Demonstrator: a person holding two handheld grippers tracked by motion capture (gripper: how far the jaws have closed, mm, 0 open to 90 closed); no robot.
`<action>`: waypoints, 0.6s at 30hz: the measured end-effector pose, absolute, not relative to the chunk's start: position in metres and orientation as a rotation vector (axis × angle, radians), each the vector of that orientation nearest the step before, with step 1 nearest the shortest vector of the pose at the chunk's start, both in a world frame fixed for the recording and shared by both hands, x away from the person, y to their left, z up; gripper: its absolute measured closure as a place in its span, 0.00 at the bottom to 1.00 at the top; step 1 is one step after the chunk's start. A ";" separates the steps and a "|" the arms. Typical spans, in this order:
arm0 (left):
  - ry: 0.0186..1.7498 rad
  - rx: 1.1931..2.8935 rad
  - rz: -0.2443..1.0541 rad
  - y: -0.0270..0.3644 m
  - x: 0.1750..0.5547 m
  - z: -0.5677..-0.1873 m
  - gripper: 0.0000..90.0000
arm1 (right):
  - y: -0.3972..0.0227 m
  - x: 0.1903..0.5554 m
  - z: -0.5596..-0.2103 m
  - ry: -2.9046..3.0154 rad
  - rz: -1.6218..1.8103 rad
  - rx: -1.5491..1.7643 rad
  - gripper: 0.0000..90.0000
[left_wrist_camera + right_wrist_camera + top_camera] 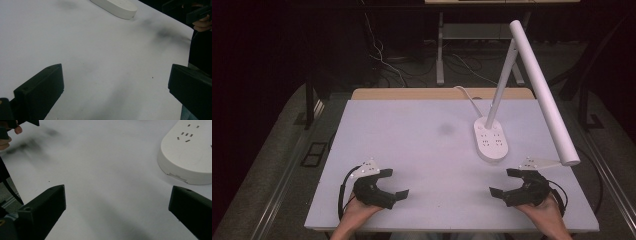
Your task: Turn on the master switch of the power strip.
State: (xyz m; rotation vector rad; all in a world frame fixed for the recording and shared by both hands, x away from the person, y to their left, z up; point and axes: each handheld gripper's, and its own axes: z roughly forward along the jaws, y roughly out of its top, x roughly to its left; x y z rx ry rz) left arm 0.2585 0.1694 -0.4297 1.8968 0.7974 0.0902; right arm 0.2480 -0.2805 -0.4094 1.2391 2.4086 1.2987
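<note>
A white desk lamp stands on the white table [422,150]. Its oval base [491,140] carries socket holes, and its long tube head [544,95] slants down to the right. My left gripper [394,183] rests near the front left edge, open and empty. My right gripper [504,183] rests at the front right, just below the lamp head's tip, also open and empty. In the left gripper view the jaws of my left gripper [116,85] stand wide apart over bare table, the lamp base [117,6] far ahead. In the right gripper view my right gripper [117,205] is spread wide, with the base [187,152] close at the upper right.
The lamp's white cord [464,95] runs off the table's back edge. Cables [387,60] and a desk leg [440,50] lie on the dark floor behind. The other hand with its gripper [197,12] shows at the top right of the left gripper view.
</note>
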 end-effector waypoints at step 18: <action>0.799 1.896 0.092 0.170 0.258 -0.430 0.00 | -0.276 0.268 -0.392 2.460 1.247 1.201 0.01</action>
